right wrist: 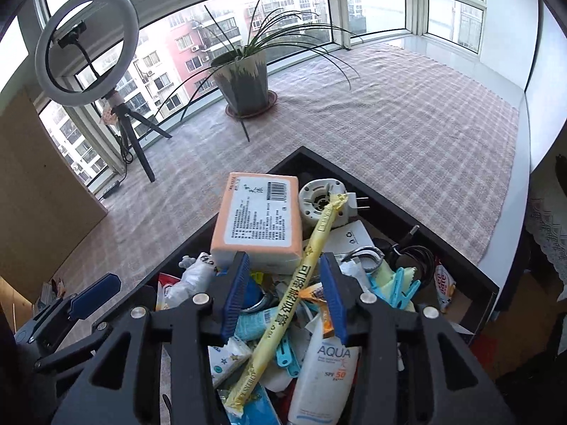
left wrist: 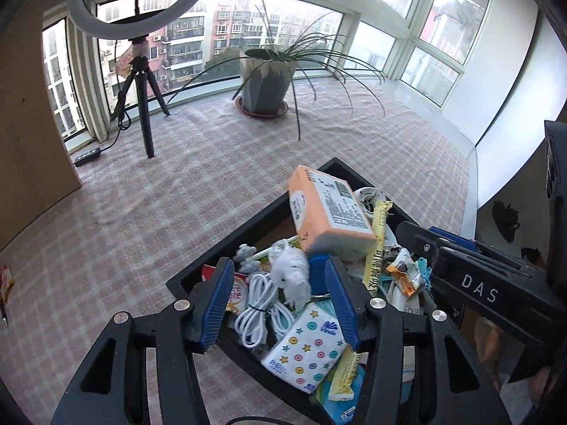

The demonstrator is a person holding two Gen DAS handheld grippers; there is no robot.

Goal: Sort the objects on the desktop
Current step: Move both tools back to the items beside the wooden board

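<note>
Both grippers [left wrist: 280, 301] [right wrist: 283, 294] spread wide — orange pack [right wrist: 258, 219] just ahead in tray [right wrist: 443, 226].

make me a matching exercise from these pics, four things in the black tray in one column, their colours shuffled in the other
Things:
1. tissue brick
2. coiled cable
3. clothes pegs
4. long straw packet

Colours:
a. light blue
b. yellow
c. peach orange
d. white

All four lie in the black tray, beneath both open tongs.

Pairs: 1-c, 2-d, 3-a, 4-b
</note>
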